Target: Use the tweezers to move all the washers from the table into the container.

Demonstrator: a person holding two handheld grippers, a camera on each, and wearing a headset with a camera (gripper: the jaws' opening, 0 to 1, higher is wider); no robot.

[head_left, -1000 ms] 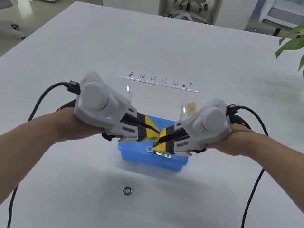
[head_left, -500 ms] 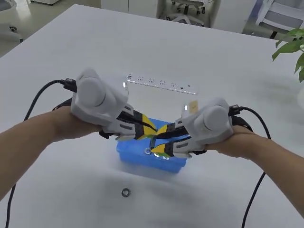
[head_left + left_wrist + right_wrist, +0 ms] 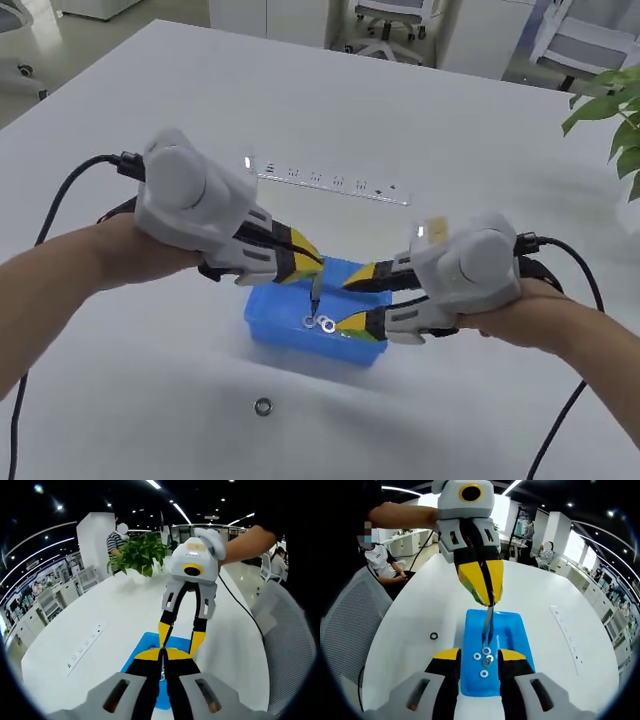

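Note:
A blue container (image 3: 290, 338) sits on the white table (image 3: 150, 400) and holds several washers (image 3: 322, 323). My left gripper (image 3: 312, 264) is shut on metal tweezers (image 3: 316, 288), which point down into the container just above the washers (image 3: 486, 655). My right gripper (image 3: 345, 302) stands open at the container's right side, its yellow jaws spread over it. One washer (image 3: 262, 406) lies on the table in front of the container, also seen as a dark ring (image 3: 434, 635). In the left gripper view the left gripper (image 3: 162, 652) grips the tweezers (image 3: 162, 664) over the container (image 3: 149, 644).
A white power strip (image 3: 330, 182) lies on the table behind the container. Leaves of a green plant (image 3: 605, 100) reach in at the far right. Cables trail from both grippers. Office chairs (image 3: 390, 25) stand beyond the table's far edge.
The two grippers, close together over the container before, have drawn apart. The right gripper has moved right and its jaws now stand spread. The tweezers now hang clear over the washers.

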